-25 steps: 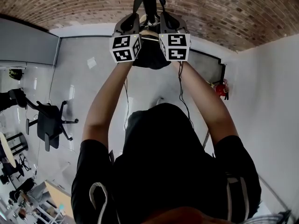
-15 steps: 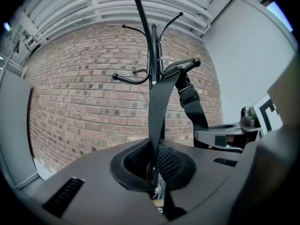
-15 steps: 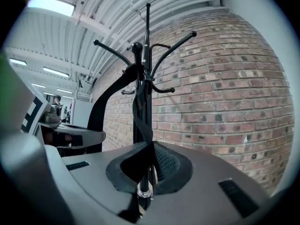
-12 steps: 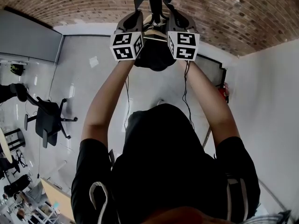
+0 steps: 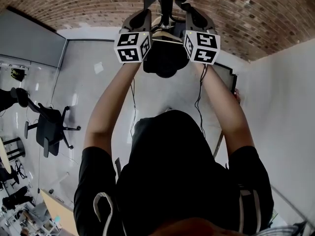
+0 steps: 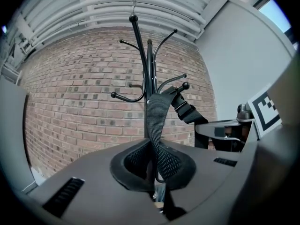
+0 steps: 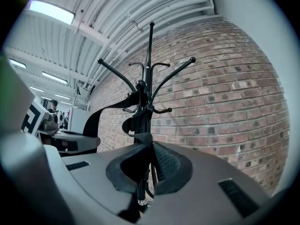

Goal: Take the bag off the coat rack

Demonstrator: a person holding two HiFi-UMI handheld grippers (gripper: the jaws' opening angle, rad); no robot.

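place: an office or shared workspace in an industrial-style building.
landmark: a black coat rack (image 6: pixel 149 74) standing close in front of a bare brick wall (image 6: pixel 70 107).
seating: a black swivel office chair (image 5: pixel 49 129) on castors, well to the left of the coat rack.
floor: pale glossy floor (image 5: pixel 93 92), open and wide to the left of the coat rack.
ceiling: ribbed white ceiling (image 7: pixel 61 46) with exposed pipes (image 7: pixel 154 8) and strip lights (image 7: pixel 51 11) above the coat rack.
walls: plain white wall (image 5: pixel 285 112) right of the coat rack, grey panel (image 5: pixel 29 43) to its left.
further furniture: more chairs and a wood-topped surface (image 5: pixel 61 213) far left of the coat rack, too small to detail.
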